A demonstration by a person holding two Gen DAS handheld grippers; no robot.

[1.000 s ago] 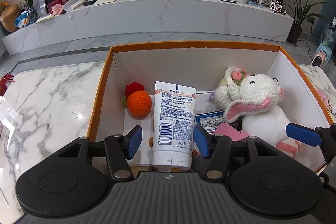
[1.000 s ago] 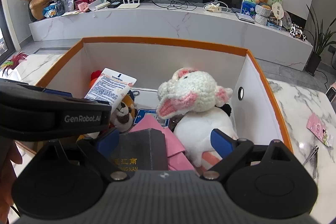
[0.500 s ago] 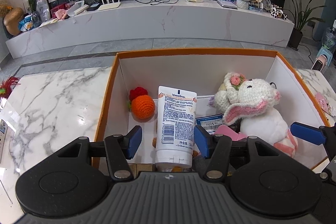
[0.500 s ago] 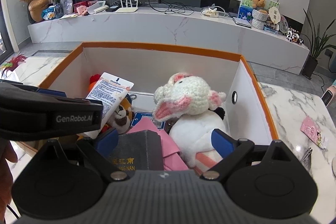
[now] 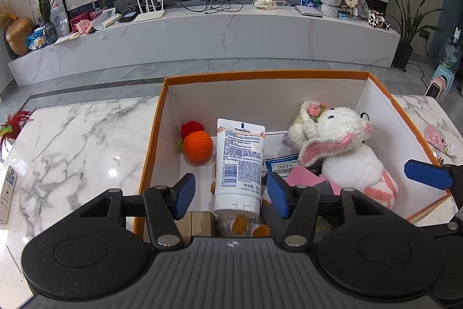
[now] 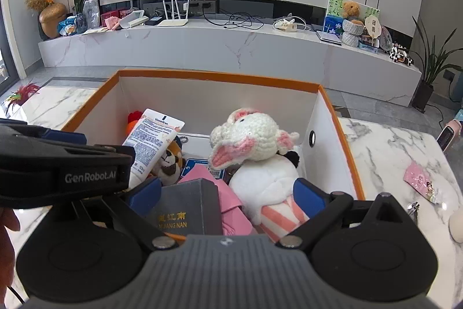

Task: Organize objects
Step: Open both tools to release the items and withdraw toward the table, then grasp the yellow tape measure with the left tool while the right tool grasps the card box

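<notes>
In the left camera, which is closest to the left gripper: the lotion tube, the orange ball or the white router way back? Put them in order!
1. Lotion tube: between the open left gripper fingers, in the box.
2. Orange ball: farther in, left of the tube.
3. White router: far away on the long shelf under the TV.

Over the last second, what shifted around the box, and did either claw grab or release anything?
Both claws drew back and up from the orange box: it sits lower and smaller in both views. The left claw stays open around the Vaseline tube, not clamping it; the right claw stays open. Tube, crochet bunny and orange ball have not moved.
</notes>
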